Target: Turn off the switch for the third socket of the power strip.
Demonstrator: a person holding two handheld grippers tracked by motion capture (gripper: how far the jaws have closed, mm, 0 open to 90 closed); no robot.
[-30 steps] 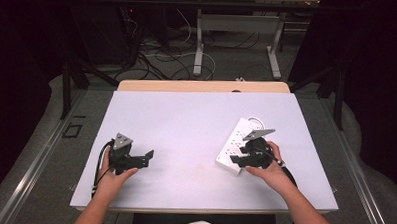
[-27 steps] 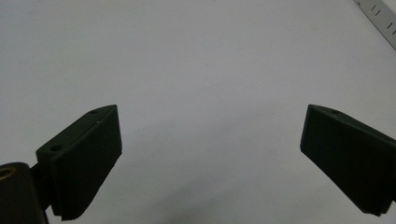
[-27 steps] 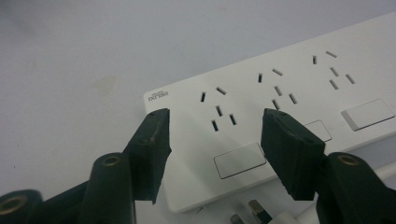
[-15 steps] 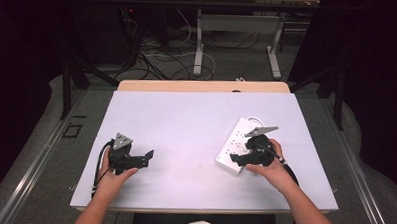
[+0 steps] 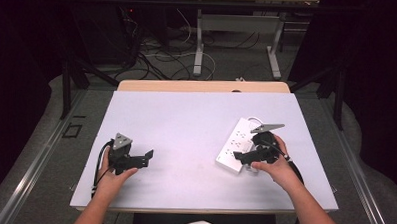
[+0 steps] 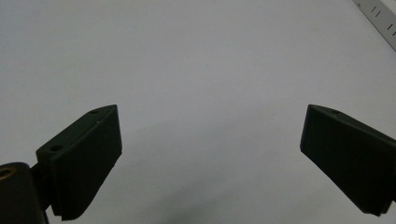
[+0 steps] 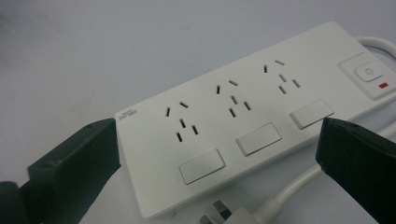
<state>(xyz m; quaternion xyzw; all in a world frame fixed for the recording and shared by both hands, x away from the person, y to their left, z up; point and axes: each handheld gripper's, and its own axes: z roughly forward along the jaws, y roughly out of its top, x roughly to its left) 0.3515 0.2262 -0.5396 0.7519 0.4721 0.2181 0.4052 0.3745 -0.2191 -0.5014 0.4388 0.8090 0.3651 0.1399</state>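
In the high view, a flat white surface [image 5: 185, 136] with a matte finish lies in front of the person. The left gripper [image 5: 147, 156], black and blocky with a grey three-cornered plate on top, rests in the left hand [image 5: 111, 176] on the near left part of the surface, with bare surface ahead of it. On the right side lies a white plastic power strip [image 5: 238, 143], a long rectangular bar set at an angle. The right gripper [image 5: 239, 156] sits at the strip's near end, held by the right hand [image 5: 274, 164]; its jaws have just been opening.

In the left gripper view, two black wedge-shaped jaws with finely ribbed pads stand far apart over plain white surface [image 6: 201, 84], with nothing between them. A corner of the power strip [image 6: 380, 18] shows at the top right edge, well apart.

In the right gripper view, the black jaws stand wide to either side of the power strip [image 7: 243, 116], whose near end lies between them; the pads do not press on it. Its smooth glossy top carries three groups of slotted sockets, three rectangular rocker switches [image 7: 258, 138] and a rounded power button [image 7: 369, 72] with a small red mark. A round white cable [image 7: 289, 189] and its plug [image 7: 224, 214] lie along the near edge.
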